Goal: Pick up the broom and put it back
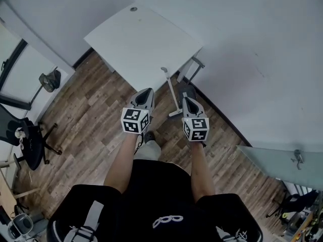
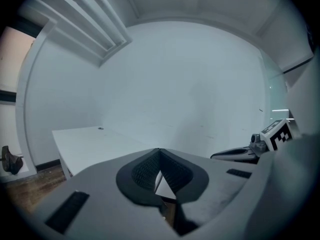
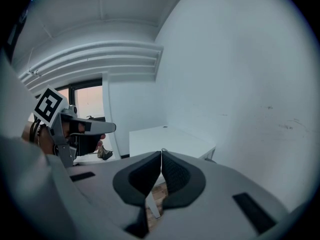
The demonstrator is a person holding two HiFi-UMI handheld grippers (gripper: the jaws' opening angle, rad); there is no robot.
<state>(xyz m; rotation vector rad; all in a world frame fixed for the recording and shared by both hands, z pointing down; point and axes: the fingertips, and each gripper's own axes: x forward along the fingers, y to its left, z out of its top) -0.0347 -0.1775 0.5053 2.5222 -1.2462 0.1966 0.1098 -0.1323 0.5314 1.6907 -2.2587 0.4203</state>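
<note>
The broom (image 1: 170, 91) is a pale grey pole with its head on the wood floor, standing by the front edge of the white table (image 1: 141, 39). It lies between and just ahead of my two grippers. My left gripper (image 1: 145, 93) is to the left of the pole, shut and empty; its pads (image 2: 145, 171) meet at the tip. My right gripper (image 1: 187, 98) is to the right of the pole, also shut with nothing in it. In the right gripper view a strip of the broom pole (image 3: 153, 205) shows below the closed pads (image 3: 175, 174).
A white wall runs behind the table and along the right side. A black office chair (image 1: 30, 141) stands at the left, with a dark object on a stand (image 1: 50, 79) beyond it. A glass panel with a handle (image 1: 285, 160) is at the right.
</note>
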